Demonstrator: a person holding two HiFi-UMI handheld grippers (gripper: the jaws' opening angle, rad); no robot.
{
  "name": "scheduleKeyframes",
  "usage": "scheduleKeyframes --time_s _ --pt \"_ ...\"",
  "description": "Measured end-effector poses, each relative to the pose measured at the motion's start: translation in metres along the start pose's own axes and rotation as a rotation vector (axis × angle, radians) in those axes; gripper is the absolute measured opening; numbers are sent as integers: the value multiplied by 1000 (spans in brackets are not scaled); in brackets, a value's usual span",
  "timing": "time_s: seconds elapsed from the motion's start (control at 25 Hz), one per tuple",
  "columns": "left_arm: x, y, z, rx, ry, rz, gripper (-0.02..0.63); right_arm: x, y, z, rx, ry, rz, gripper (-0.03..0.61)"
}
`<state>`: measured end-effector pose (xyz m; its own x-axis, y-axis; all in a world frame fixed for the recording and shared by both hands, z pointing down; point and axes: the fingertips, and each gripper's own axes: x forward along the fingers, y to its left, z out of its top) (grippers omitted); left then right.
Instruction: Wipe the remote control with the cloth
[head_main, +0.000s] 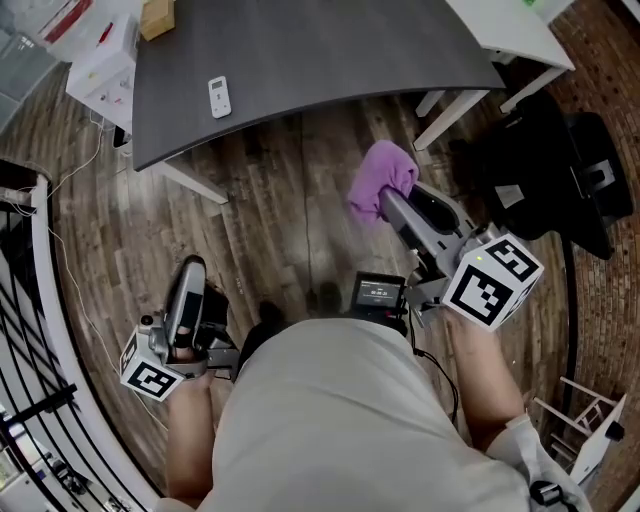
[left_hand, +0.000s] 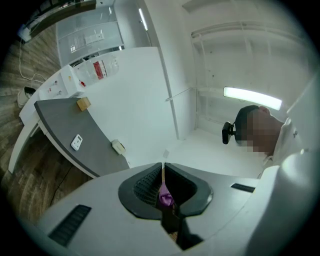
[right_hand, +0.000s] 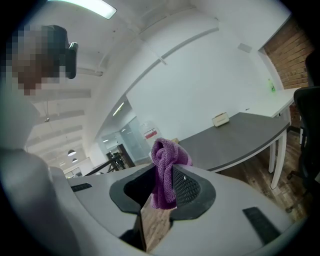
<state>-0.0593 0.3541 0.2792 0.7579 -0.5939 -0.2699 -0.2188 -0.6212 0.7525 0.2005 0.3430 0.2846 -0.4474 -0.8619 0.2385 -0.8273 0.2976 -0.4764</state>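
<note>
Wiping looks not yet begun: the right gripper (head_main: 392, 203) is clamped on the purple cloth (head_main: 382, 178) over the floor, well short of the bench (head_main: 330, 50), where the remote control (head_main: 219, 97) lies flat near the front edge. The left gripper (head_main: 191, 270) is pinched closed, with only an unidentifiable purple speck at the root of its jaws, so next the cloth must be carried forward and down onto the remote. A small cardboard box (head_main: 157, 17) sits at the bench's far side, contents unseen.
</note>
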Motion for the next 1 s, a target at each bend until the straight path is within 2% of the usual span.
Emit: scheduleKeyframes --time_s 0.28,0.48,0.64,1.0 --pt "-25 -2 25 1 24 -24 18 18 50 -5 10 -17 31 104" --pt "-56 5 36 -43 8 -50 8 39 82 -10 -4 -19 43 104" --pt "-62 1 38 -33 26 -89 8 41 90 -16 5 -13 31 104" --pt "-66 -1 35 -45 44 -101 9 31 95 -22 -2 -17 -6 104"
